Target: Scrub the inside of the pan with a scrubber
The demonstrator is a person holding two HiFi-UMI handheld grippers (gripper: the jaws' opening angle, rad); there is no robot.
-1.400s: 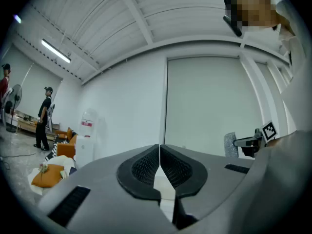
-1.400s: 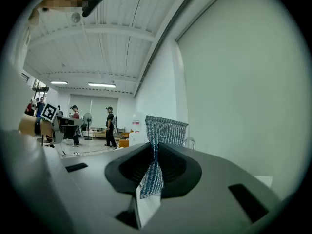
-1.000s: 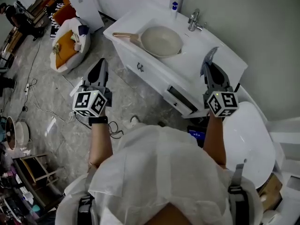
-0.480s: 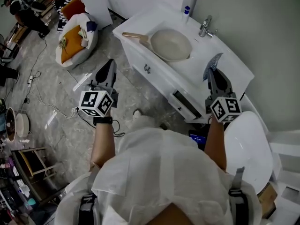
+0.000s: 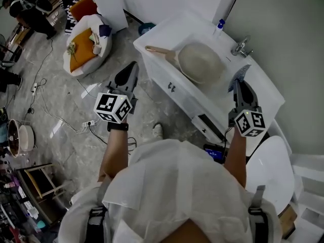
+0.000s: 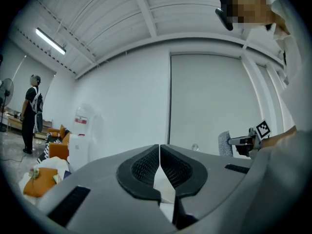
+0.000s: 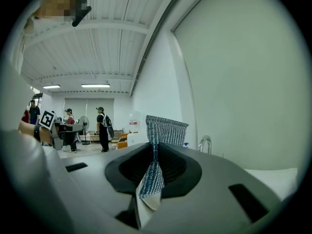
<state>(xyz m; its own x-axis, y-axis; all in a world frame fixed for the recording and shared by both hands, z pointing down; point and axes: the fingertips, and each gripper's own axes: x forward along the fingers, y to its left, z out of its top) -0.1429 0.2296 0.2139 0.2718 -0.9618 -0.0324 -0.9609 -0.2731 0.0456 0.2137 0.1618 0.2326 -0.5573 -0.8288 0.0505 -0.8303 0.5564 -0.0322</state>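
Fingers [image 7: 183,169] of the right gripper [image 7: 155,150] clamp the scrubber [image 7: 165,128], those of the left gripper [image 6: 160,150] meet empty; only the head view shows the pan [image 5: 201,63], upper centre.

support: white sink counter [image 5: 167,34] | on it: pan [image 5: 202,64], small bottle [image 5: 220,24]

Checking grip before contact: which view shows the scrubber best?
Right gripper view: scrubber fills centre, pinched between shut jaws. Head view shows it small; left gripper view, a tiny patch at right.
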